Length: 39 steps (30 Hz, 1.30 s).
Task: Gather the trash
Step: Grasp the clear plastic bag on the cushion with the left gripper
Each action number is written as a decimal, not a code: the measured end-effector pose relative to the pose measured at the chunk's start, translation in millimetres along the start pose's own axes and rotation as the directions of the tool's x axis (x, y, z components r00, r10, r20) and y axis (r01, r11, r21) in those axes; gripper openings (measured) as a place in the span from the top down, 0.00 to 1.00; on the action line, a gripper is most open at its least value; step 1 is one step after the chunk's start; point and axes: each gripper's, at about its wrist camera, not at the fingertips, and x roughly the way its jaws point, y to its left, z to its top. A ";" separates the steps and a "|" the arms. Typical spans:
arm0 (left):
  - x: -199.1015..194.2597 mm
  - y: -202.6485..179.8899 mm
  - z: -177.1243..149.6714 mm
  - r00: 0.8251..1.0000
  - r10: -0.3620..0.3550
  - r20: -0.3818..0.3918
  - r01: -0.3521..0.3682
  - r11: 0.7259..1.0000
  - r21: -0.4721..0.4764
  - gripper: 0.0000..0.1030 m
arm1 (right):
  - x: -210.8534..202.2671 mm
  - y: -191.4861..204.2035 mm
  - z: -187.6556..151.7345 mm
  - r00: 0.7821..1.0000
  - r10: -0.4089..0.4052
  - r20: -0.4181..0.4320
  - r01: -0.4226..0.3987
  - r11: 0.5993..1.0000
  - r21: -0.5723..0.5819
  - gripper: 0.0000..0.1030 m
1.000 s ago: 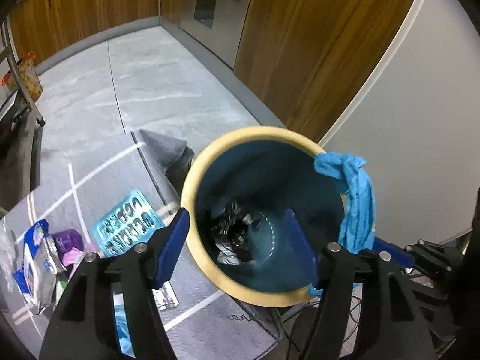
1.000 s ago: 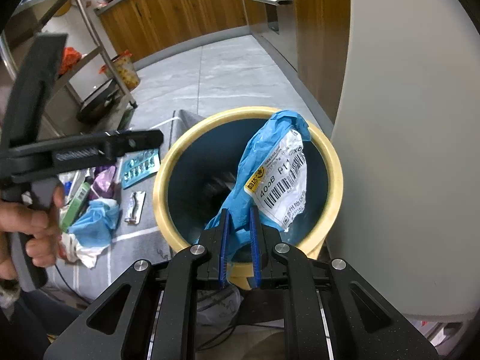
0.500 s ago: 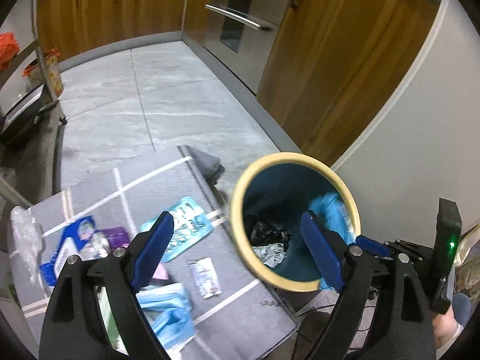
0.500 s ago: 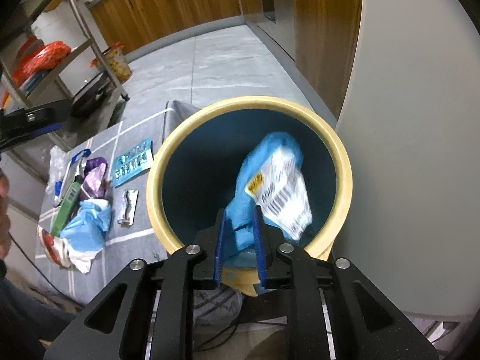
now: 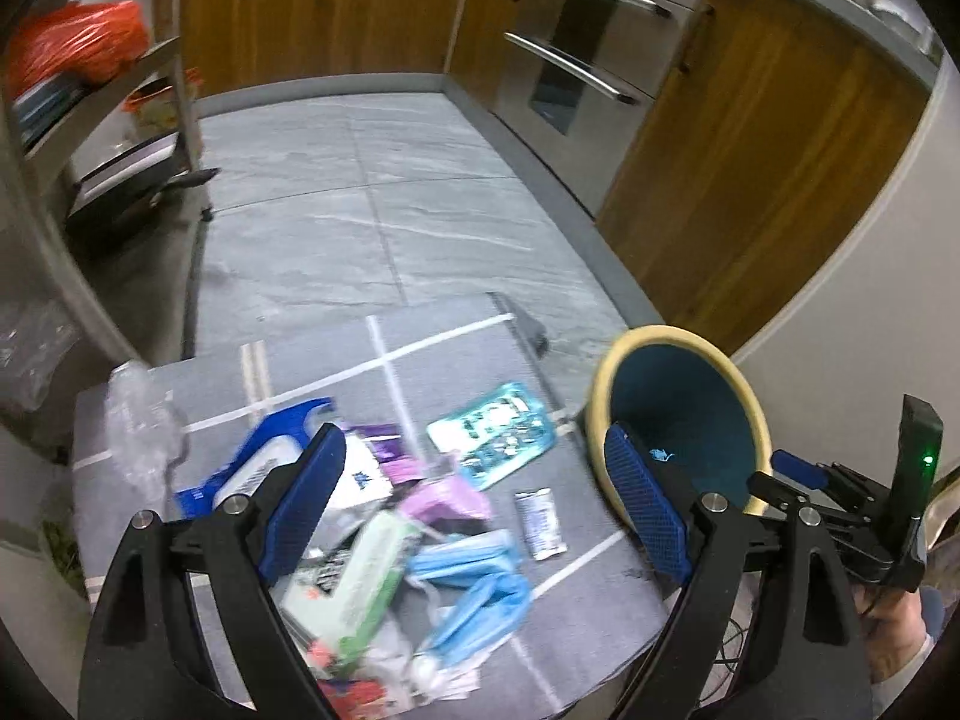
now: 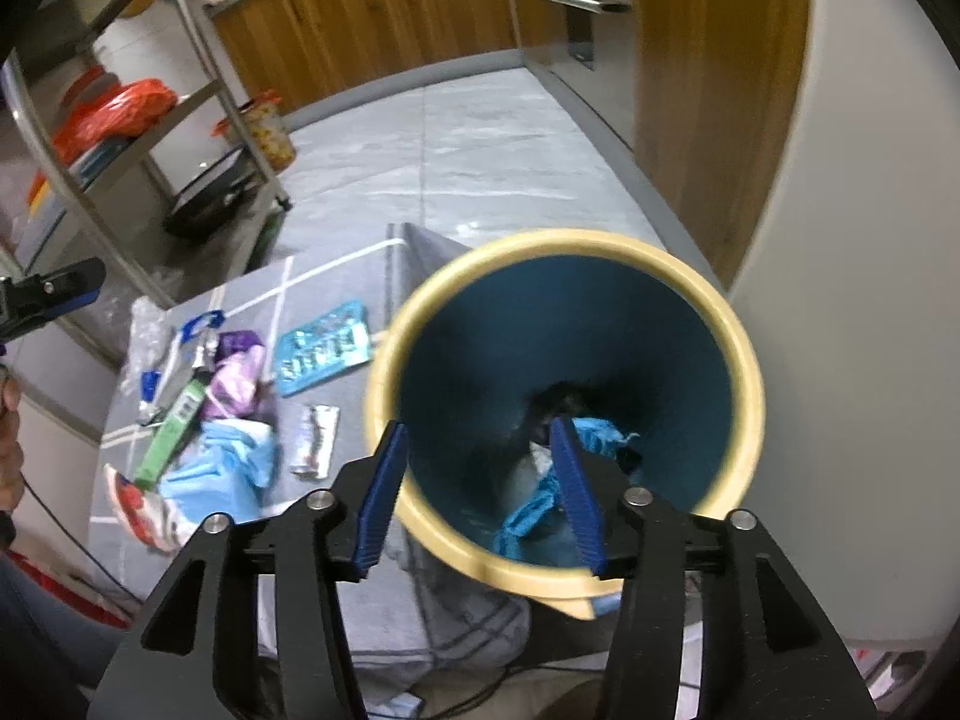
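Note:
A round bin with a yellow rim (image 6: 576, 246) and dark teal inside stands on the floor by a grey mat (image 5: 456, 336). My right gripper (image 6: 477, 480) hangs over the bin's near rim, its jaws opening with nothing between them. A blue plastic bag (image 6: 594, 429) lies at the bottom of the bin on dark trash. My left gripper (image 5: 474, 498) stands wide open above a litter pile on the mat: blue face masks (image 5: 474, 576), a green and white box (image 5: 360, 576), a teal blister pack (image 5: 492, 432), a small sachet (image 5: 540, 522), purple wrappers (image 5: 444, 495).
A metal shelf rack (image 6: 198, 114) with an orange bag stands at the left. Wooden cabinets (image 5: 336, 6) and steel oven drawers (image 5: 570, 60) line the back. A white wall (image 6: 864, 300) is right of the bin. A hand (image 5: 894, 624) grips the other tool's handle.
The right jaws parted and the blue bag dropped from them into the bin. The left gripper swung left, away from the bin and over the litter pile, jaws widening.

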 end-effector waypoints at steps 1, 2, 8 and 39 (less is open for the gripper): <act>-3.7 9.7 -0.9 1.000 0.010 0.005 -0.010 1.000 -0.013 0.16 | 0.4 3.8 1.1 1.000 0.006 0.001 -0.006 1.000 -0.005 0.47; -6.4 17.8 -1.8 1.000 0.019 0.009 -0.019 1.000 -0.024 0.16 | 0.9 8.7 3.2 1.000 0.015 0.001 -0.015 1.000 -0.012 0.46; -20.2 66.6 -8.5 0.996 0.086 0.024 -0.084 0.993 -0.089 0.16 | 5.9 38.6 9.5 0.998 0.054 -0.009 -0.055 0.997 -0.057 0.45; 90.0 249.2 -29.3 0.928 0.347 -0.133 -0.367 0.913 -0.178 0.40 | 22.5 176.2 20.8 0.976 0.208 -0.055 -0.215 0.954 -0.207 0.44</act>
